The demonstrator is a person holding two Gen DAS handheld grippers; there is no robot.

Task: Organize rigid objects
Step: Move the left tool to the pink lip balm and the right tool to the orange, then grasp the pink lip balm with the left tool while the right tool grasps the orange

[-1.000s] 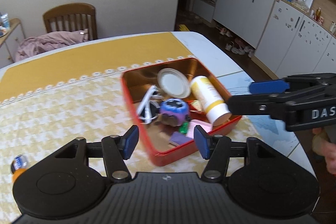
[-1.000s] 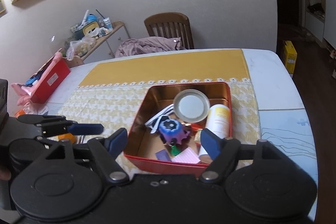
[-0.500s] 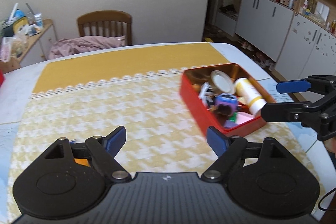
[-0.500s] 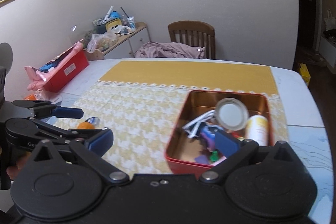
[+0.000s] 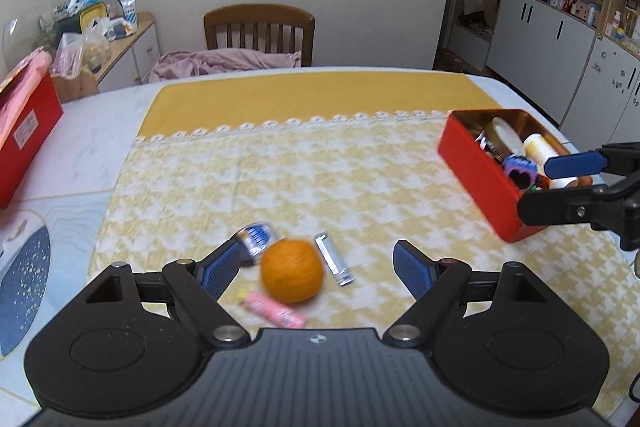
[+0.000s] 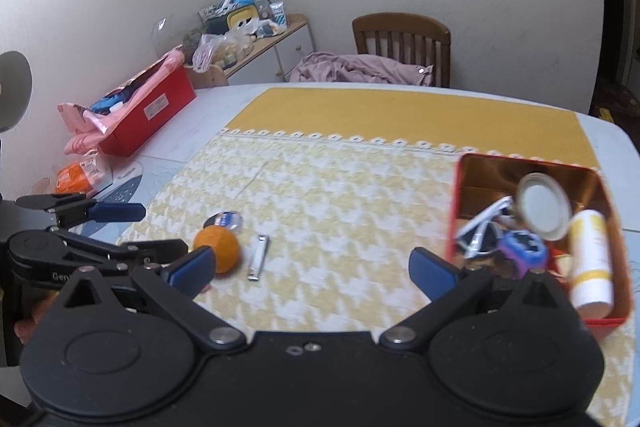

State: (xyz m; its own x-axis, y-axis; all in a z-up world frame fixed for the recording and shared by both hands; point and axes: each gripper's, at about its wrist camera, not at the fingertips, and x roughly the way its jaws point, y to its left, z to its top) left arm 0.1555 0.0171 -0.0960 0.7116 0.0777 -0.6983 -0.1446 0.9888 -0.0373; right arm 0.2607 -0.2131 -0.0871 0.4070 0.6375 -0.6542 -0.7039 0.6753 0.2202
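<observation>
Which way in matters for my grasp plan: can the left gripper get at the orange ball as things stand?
Probably yes: the left gripper is open, the orange ball lies between its fingers, and nothing covers it.

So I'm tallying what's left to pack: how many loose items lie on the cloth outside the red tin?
4: an orange ball, a round tin behind it to the left, nail clippers to its right, and a pink packet in front of it. More may hide behind the left gripper.
</observation>
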